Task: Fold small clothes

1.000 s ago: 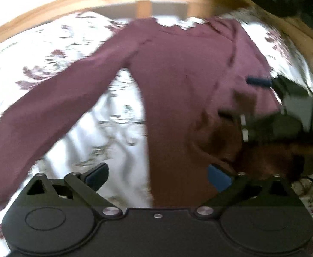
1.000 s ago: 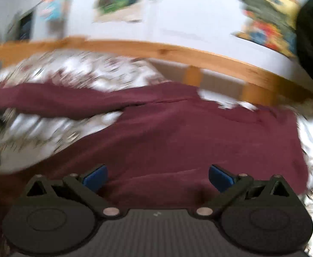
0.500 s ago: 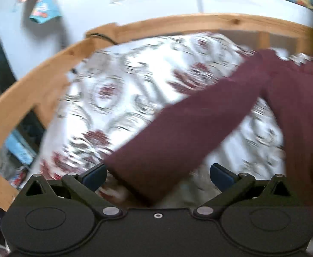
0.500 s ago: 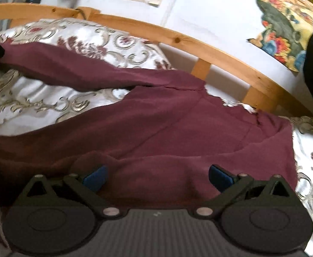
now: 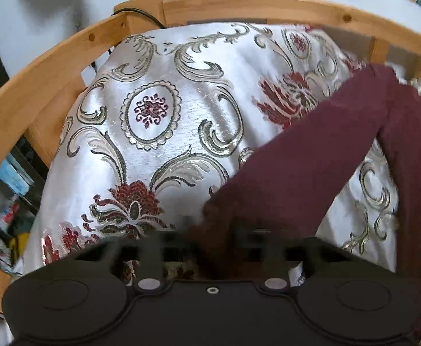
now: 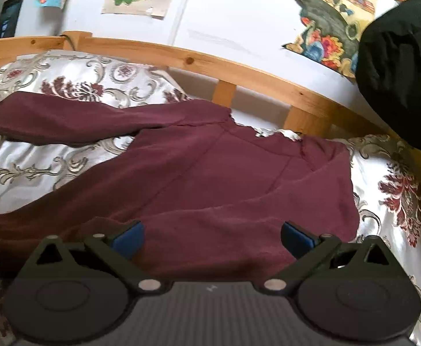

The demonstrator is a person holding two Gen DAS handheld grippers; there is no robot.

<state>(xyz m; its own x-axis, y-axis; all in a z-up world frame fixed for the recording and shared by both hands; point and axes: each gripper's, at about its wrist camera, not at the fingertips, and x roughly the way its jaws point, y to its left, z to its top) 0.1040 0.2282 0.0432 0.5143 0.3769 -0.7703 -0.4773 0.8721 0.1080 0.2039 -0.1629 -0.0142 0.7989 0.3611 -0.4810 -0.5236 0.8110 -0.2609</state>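
Your left gripper [image 5: 210, 230] has just been closing, and at the bottom centre of its view the blurred jaws sit drawn in on the cuff end of the maroon sleeve [image 5: 297, 158] — clamped on it, as far as the blur lets you judge. Your right gripper [image 6: 212, 238] stands released, blue pads wide apart low in its frame, over the hem of the maroon long-sleeved top [image 6: 225, 178]. The top lies spread flat across the patterned bedspread [image 5: 158, 109], one sleeve stretched toward the left edge. No fold shows yet — sleeves and body are all left to do.
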